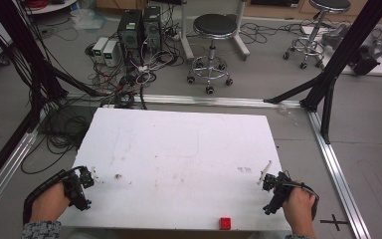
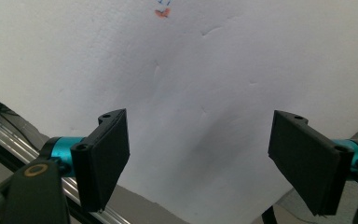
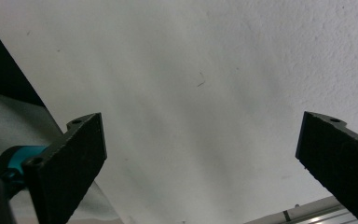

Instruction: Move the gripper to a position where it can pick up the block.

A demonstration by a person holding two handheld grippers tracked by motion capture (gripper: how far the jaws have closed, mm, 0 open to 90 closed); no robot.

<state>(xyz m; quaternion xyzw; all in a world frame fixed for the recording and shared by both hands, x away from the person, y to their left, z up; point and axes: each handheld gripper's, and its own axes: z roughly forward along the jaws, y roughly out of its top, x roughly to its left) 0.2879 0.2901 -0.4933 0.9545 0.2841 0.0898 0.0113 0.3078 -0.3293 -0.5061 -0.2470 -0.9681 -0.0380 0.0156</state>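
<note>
In the high view a person's hands hold both grippers at the near corners of a white foam board. My left gripper sits at the board's near left corner, my right gripper at its near right corner. A small red block lies at the front edge, left of the right gripper and apart from it. A thin white stick lies just beyond the right gripper. In the left gripper view my left gripper stands open over bare board with an orange mark ahead. My right gripper is open too, nothing between its jaws.
Aluminium rails run along the floor on both sides of the board, and black struts rise at the right. Beyond the board are two stools, computer towers and tangled cables.
</note>
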